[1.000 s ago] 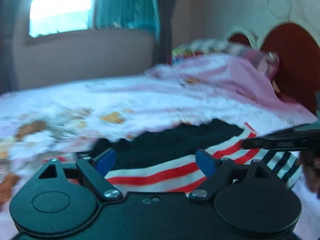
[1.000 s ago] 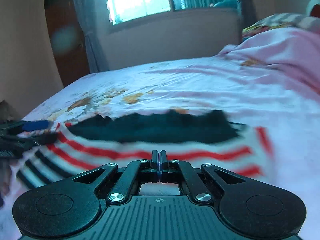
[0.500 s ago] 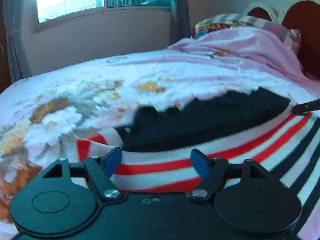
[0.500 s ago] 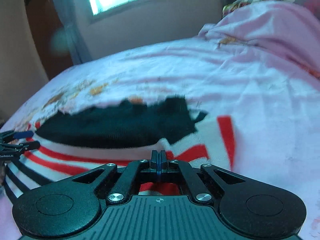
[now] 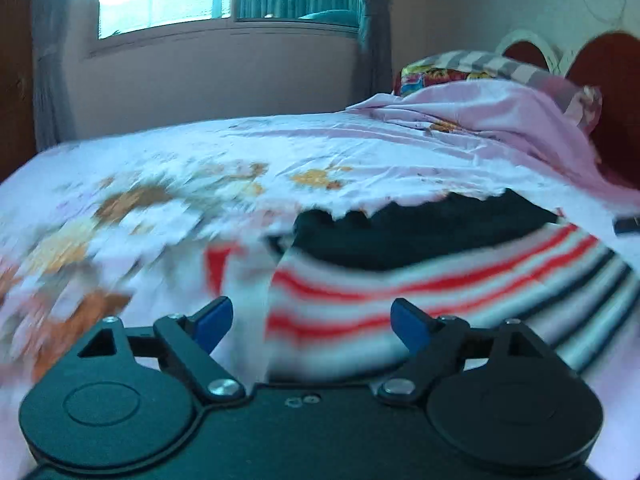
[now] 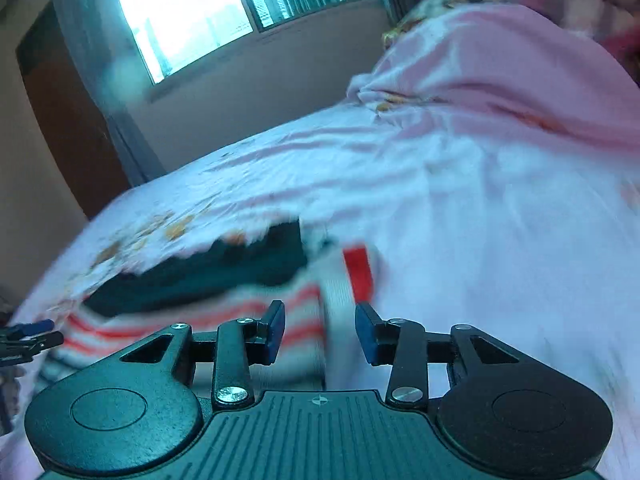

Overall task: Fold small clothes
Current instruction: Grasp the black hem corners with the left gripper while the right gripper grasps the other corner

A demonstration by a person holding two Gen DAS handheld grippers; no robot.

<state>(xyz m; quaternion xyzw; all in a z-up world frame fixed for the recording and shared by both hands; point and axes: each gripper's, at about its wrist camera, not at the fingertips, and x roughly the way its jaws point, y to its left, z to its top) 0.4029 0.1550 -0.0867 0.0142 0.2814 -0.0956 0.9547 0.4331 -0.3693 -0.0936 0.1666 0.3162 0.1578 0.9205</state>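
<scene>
Evidently unlabelled striped garment (image 5: 420, 300), floral bedsheet (image 5: 200, 168), both grippers spread

The left gripper (image 5: 310, 320), jaws spread wide, sits over a striped garment (image 5: 420, 292) lying on the floral bedsheet (image 5: 200, 168).

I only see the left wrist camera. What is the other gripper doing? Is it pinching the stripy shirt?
Observer: No. The right gripper is open and pinches nothing.
Operator: Is the shirt near it?
Observer: Yes. A pale edge of the striped shirt lies in the gap between its fingers.
Operator: What's past that edge?
Observer: A red band at the shirt's end, then the pink bedsheet.
</scene>
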